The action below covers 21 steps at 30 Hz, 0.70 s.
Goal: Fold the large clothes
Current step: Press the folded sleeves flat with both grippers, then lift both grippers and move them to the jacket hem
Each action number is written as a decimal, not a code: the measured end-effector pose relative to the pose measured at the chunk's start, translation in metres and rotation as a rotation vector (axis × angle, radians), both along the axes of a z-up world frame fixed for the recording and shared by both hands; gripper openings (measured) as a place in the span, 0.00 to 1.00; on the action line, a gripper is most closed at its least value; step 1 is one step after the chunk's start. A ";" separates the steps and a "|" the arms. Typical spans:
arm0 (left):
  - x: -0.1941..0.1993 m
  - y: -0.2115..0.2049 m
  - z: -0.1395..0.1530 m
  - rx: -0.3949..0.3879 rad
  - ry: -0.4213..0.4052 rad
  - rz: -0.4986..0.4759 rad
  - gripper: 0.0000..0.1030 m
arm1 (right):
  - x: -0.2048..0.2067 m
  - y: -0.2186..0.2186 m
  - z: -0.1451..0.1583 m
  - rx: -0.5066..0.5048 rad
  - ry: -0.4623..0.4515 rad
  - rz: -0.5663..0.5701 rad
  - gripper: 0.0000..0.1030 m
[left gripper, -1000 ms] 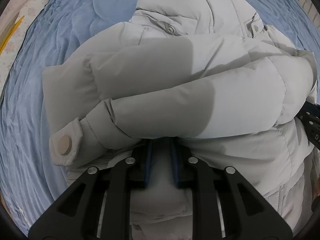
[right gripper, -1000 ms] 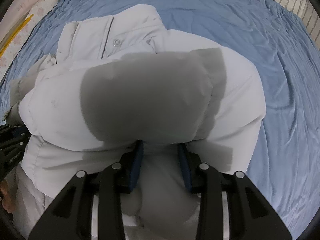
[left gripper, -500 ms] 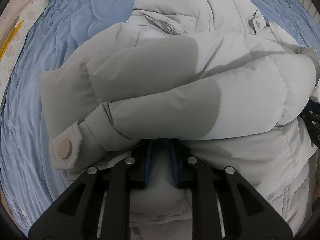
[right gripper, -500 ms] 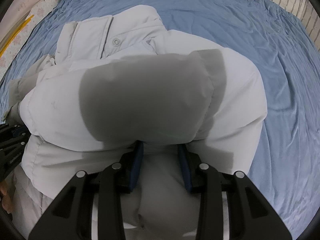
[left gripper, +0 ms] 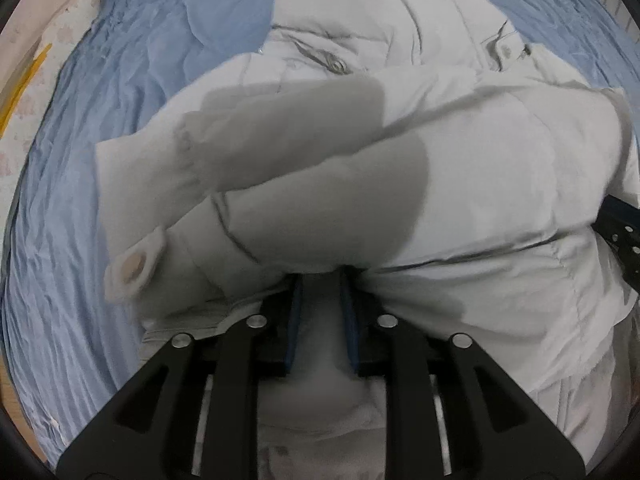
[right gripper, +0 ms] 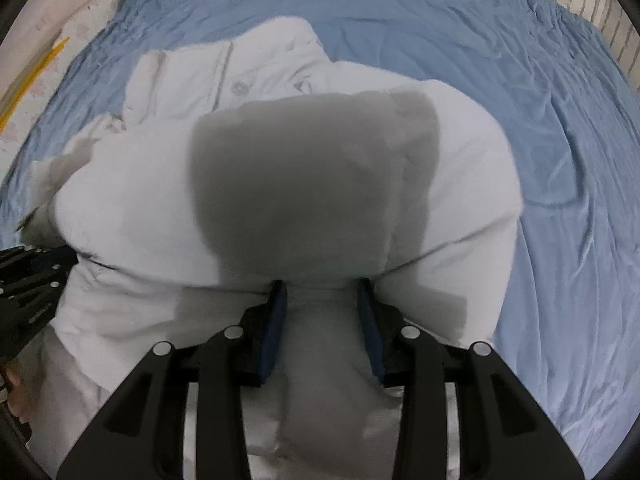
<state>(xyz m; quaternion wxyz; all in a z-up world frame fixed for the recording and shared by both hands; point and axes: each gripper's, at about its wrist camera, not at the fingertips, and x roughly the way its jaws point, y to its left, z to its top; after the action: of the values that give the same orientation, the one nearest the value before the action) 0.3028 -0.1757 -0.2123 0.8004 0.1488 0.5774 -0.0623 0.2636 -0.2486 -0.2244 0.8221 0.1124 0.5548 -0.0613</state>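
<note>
A pale grey puffer jacket (left gripper: pixel 460 168) lies on a blue bedsheet (left gripper: pixel 80 200), sleeves folded across its front, collar at the far end. My left gripper (left gripper: pixel 320 280) is shut on the jacket's lower hem, which bunches between its blue-padded fingers. A sleeve cuff with a round snap (left gripper: pixel 136 268) lies left of it. My right gripper (right gripper: pixel 322 288) is shut on the hem of the jacket (right gripper: pixel 280 200) further right, a thick fold of fabric pinched between the pads. The fingertips of both are hidden under the puffed fabric. Each gripper shows at the edge of the other's view (left gripper: pixel 624 232) (right gripper: pixel 28 280).
The blue sheet (right gripper: pixel 560 160) spreads wide to the right and beyond the collar. A pale floral surface with a yellow stick (left gripper: pixel 24 80) lies off the sheet's left edge. A white brick-patterned wall (right gripper: pixel 580 0) stands behind the bed.
Both grippers have lifted the hem and moved it forward toward the collar. The jacket bunches higher and fills more of both views, with motion blur now.
</note>
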 end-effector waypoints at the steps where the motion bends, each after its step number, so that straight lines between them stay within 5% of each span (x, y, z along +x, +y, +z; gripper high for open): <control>1: -0.006 0.003 0.006 -0.011 -0.027 0.009 0.34 | -0.006 -0.001 0.005 0.010 -0.024 -0.003 0.50; 6: -0.053 0.019 0.043 -0.103 -0.159 -0.011 0.49 | -0.072 0.004 0.033 -0.037 -0.192 -0.022 0.57; 7: -0.066 0.021 0.050 -0.082 -0.196 -0.015 0.72 | -0.086 0.005 0.037 -0.041 -0.209 -0.025 0.57; 9: -0.098 0.025 0.070 -0.034 -0.311 -0.023 0.90 | -0.119 0.006 0.045 -0.036 -0.234 -0.050 0.57; 14: -0.159 0.040 0.101 -0.010 -0.417 -0.073 0.91 | -0.190 0.014 0.062 -0.014 -0.273 -0.109 0.59; 16: -0.184 0.048 0.112 0.000 -0.455 -0.078 0.96 | -0.211 0.019 0.064 -0.006 -0.274 -0.110 0.69; 21: -0.237 0.093 0.127 -0.073 -0.492 -0.015 0.97 | -0.269 0.028 0.063 -0.039 -0.284 -0.133 0.69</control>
<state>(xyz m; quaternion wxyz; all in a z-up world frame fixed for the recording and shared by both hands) 0.0662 -0.0830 -0.0853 0.9212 0.1348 0.3614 -0.0508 -0.0052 -0.2208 -0.1612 0.8885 0.1403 0.4229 -0.1099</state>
